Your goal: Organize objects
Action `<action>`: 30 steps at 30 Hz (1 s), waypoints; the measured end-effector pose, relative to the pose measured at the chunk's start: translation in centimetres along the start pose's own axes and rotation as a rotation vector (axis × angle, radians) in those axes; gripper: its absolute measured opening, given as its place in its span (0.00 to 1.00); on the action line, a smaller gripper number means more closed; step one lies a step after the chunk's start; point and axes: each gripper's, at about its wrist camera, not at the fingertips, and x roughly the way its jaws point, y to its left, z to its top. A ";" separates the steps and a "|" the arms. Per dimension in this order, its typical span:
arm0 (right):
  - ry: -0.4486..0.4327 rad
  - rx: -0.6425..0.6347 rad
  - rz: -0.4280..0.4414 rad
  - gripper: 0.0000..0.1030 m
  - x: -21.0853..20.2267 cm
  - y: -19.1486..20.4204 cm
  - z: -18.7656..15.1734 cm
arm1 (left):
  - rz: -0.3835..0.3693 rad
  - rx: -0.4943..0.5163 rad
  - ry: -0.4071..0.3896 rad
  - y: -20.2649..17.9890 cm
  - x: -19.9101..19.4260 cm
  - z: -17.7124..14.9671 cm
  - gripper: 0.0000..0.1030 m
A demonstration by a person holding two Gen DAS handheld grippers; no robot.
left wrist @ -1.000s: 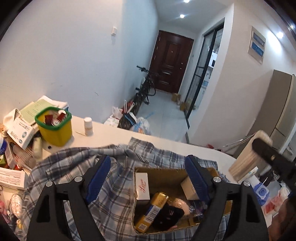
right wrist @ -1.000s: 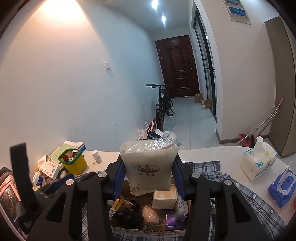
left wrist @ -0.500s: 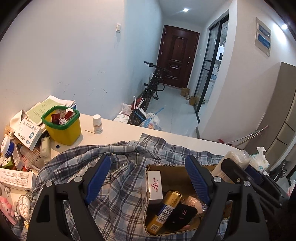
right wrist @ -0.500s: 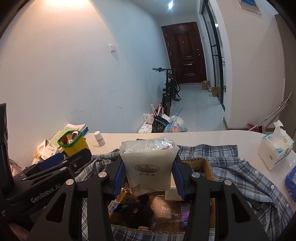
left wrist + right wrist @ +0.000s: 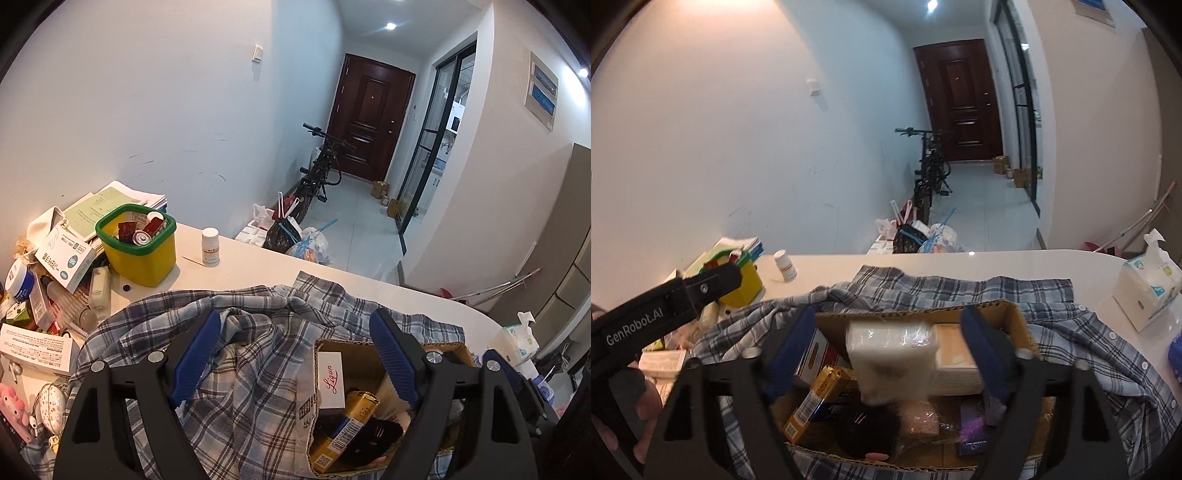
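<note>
A cardboard box full of small items sits on a plaid shirt on the white table. A white plastic-wrapped pack is between my right gripper's spread blue fingers, blurred, over the box among a gold box and a tan box. My right gripper is open. My left gripper is open and empty above the shirt, left of the box. Its arm shows at the left of the right wrist view.
A yellow bin with a green rim and a white pill bottle stand at the back left. Papers and small boxes pile up at the left. A tissue box stands at the right. A bicycle stands in the hallway.
My right gripper has opened and let go of the white pack, which has dropped toward the box. My left gripper has drawn back to the left.
</note>
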 end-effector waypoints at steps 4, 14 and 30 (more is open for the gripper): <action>-0.041 0.020 -0.027 0.82 -1.3 -0.8 0.9 | -0.009 -0.009 -0.018 0.3 -0.8 0.5 0.82; -0.173 0.059 -0.013 0.85 -6.9 -1.7 3.7 | -0.041 0.010 -0.166 0.3 -5.8 1.7 0.82; -0.394 -0.010 -0.009 0.99 -17.8 0.3 5.6 | -0.149 0.108 -0.390 -1.0 -16.9 1.6 0.88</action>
